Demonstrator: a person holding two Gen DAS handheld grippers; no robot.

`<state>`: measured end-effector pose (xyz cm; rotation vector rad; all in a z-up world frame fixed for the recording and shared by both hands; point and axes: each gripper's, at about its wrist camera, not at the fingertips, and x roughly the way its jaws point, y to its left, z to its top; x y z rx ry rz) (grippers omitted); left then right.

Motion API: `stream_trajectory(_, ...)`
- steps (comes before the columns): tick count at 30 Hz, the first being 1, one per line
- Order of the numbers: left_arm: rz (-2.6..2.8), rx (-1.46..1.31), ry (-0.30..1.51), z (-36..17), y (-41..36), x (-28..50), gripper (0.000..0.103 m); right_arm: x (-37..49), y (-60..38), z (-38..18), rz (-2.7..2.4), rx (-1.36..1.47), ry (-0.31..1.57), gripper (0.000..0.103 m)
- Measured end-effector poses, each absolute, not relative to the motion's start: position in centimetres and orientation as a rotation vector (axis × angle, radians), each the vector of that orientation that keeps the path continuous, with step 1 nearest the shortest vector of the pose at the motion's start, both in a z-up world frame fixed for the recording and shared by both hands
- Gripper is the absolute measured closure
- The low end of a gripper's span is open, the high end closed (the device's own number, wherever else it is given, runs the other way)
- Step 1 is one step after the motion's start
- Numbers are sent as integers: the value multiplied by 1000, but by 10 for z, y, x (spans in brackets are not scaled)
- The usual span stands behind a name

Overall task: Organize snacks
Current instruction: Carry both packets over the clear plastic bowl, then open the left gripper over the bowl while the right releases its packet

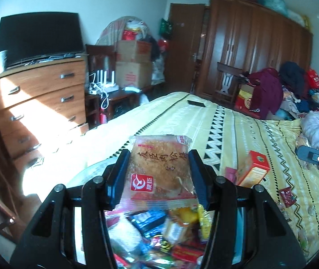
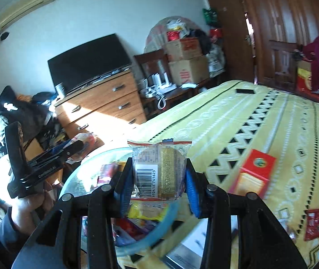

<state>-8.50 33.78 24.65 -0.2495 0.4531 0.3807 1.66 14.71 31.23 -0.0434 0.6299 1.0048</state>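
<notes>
My left gripper (image 1: 158,172) is shut on a clear packet holding a round brown pastry (image 1: 159,168), held above a clear bowl (image 1: 81,174) full of mixed snack packets (image 1: 170,231). My right gripper (image 2: 158,179) is shut on a clear packet with a barcode and a gold strip (image 2: 157,170), held above the same clear, blue-rimmed bowl (image 2: 78,174). The left gripper also shows at the left of the right wrist view (image 2: 69,150), and part of the right gripper shows at the right edge of the left wrist view (image 1: 316,159).
The bowl sits on a bed with a yellow patterned cover (image 1: 238,125). A red and orange box (image 1: 252,170) (image 2: 254,172) and a small red packet (image 1: 287,196) (image 2: 314,223) lie on the cover. A phone (image 1: 195,103) lies farther back. A wooden dresser (image 1: 38,98) stands left.
</notes>
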Motion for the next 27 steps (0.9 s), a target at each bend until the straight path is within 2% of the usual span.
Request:
stream_trajectory(11,339,-243,529,229,363,-72,50,32,251,269,1050,-83,791,58)
stream_trajectory(27,332,-249,574,220,371,-60,50,38,269,249,1049,-111,830,58)
